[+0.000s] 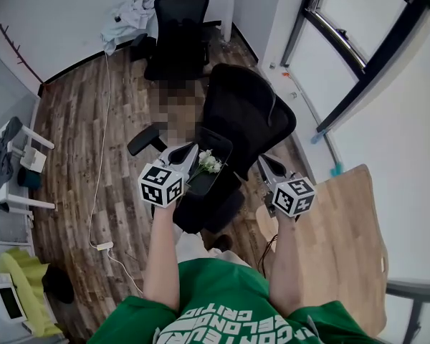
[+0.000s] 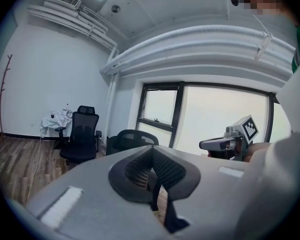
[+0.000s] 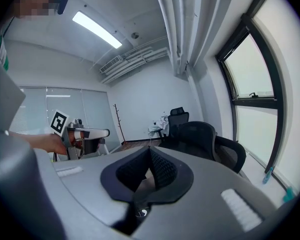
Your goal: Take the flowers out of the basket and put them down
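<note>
White flowers [image 1: 210,163] stand in a black basket [image 1: 226,145] that rests on the seat of a black office chair [image 1: 254,110]. My left gripper [image 1: 191,151] is held just left of the basket, its tips near the rim. In the left gripper view the left gripper [image 2: 152,156] has its jaws shut with nothing between them. My right gripper [image 1: 264,162] hangs to the right of the basket, apart from it. The right gripper view shows the right gripper [image 3: 150,156] shut and empty. Neither gripper view shows the basket or the flowers.
A second office chair [image 1: 178,20] stands at the back wall beside a pile of clothes [image 1: 132,13]. A wooden table [image 1: 344,242] is at my right, a white shelf [image 1: 14,170] at the left. A cable and power strip [image 1: 100,246] lie on the floor.
</note>
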`<action>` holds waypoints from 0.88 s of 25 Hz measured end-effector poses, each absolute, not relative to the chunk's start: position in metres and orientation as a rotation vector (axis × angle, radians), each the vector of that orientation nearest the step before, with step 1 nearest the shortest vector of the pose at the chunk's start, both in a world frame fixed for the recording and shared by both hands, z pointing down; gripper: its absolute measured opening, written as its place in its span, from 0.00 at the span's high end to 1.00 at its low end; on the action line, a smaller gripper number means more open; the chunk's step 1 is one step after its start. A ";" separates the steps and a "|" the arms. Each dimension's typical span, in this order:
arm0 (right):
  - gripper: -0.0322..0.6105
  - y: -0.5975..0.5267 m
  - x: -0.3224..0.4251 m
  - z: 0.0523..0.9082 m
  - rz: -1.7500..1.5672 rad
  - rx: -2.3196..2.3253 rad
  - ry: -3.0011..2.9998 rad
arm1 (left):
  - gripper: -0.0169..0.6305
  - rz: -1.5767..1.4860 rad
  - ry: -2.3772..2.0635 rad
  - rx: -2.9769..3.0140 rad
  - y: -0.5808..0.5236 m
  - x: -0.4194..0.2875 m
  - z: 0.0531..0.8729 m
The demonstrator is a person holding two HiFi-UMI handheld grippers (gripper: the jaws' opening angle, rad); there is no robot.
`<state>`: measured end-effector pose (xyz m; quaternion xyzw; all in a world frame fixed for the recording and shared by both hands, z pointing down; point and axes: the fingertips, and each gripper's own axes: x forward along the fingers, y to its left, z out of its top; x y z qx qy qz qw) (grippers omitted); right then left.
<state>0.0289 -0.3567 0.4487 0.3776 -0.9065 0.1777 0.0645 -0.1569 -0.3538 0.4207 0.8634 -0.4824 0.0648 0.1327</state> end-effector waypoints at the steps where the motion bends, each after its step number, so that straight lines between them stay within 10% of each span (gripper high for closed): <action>1: 0.94 -0.358 0.028 0.449 0.541 1.144 -2.736 | 0.95 0.186 -1.397 2.504 -0.355 -0.158 0.422; 22: 0.94 -0.392 -0.026 0.466 0.600 1.134 -2.674 | 0.95 0.108 -1.319 2.489 -0.389 -0.206 0.437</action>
